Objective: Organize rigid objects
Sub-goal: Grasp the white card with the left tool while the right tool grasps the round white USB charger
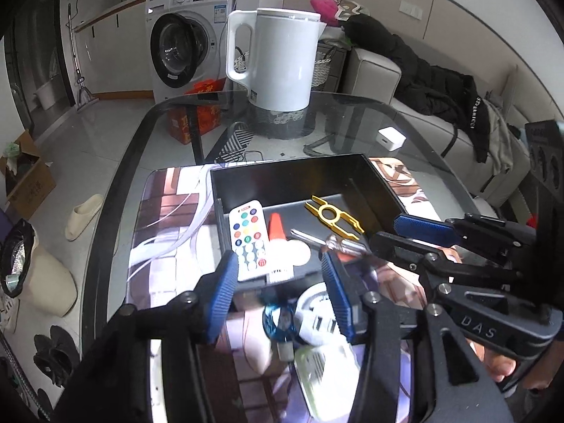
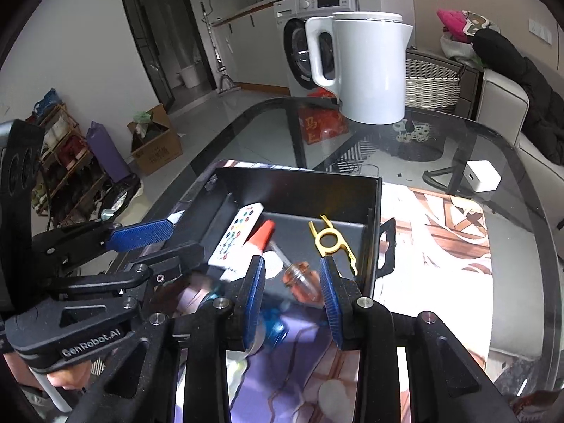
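Observation:
A black tray [image 1: 380,190] [image 2: 373,218] stands on a printed mat. In it lie a white remote [image 1: 248,239] [image 2: 237,238], a glue tube with a red cap [image 1: 276,227] [image 2: 262,236], a yellow keycap puller [image 1: 333,215] [image 2: 331,241] and a small screwdriver with a clear orange handle [image 2: 299,276], blurred. My left gripper [image 1: 278,275] is open just before the tray's near edge. My right gripper [image 2: 292,282] is open with the screwdriver handle between its fingers, not clamped. A blue object [image 1: 278,319] [image 2: 271,328] lies on the mat near both grippers.
A white kettle [image 1: 278,60] [image 2: 366,67] stands at the far side of the glass table [image 1: 148,130]. A white charger cube [image 1: 391,138] [image 2: 483,176] lies at the right. A white device [image 1: 317,313] lies on the mat under my left gripper. A sofa stands to the right.

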`<state>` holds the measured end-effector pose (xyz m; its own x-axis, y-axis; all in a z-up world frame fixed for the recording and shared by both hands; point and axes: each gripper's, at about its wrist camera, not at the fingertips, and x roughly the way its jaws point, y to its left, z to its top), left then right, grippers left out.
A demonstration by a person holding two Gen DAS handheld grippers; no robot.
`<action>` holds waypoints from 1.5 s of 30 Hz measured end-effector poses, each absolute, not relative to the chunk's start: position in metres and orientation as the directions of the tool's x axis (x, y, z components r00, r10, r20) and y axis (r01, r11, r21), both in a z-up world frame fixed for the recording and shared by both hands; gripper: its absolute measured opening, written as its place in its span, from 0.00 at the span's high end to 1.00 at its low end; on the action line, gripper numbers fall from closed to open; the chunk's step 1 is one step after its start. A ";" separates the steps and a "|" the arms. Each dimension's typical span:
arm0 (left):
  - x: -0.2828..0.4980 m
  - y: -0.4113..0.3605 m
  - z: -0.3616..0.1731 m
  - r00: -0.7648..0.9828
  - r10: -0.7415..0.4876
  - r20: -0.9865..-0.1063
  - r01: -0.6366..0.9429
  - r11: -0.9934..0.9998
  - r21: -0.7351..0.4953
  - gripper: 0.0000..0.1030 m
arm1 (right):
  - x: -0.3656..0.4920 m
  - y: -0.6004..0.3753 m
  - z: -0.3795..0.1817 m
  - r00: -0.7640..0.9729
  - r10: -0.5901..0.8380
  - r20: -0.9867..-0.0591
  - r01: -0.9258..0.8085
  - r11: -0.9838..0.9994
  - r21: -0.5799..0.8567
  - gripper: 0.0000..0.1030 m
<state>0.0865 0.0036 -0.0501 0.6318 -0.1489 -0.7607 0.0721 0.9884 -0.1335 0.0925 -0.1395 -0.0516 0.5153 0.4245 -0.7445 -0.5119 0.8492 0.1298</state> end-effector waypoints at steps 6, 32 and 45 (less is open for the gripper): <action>0.061 -0.003 -0.057 0.580 -0.183 -0.794 0.103 0.983 -0.151 0.48 | 0.066 -0.144 -0.049 0.500 0.436 -0.748 -0.553 0.826 0.112 0.68; 0.043 -0.047 -0.123 0.358 -0.138 -0.924 0.211 0.975 -0.064 0.46 | 0.061 -0.146 -0.102 0.357 0.403 -0.843 -0.556 0.817 0.155 0.67; 0.036 0.021 -0.124 0.370 -0.109 -0.922 0.125 0.990 -0.067 0.46 | 0.067 -0.096 -0.100 0.388 0.398 -0.831 -0.574 0.810 0.120 0.44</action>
<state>0.0356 0.0212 -0.1242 0.3705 -0.1090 -0.9224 0.1254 0.9899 -0.0666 0.0667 -0.0961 -0.1001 0.3876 0.3984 -0.8313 -0.5743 0.8098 0.1203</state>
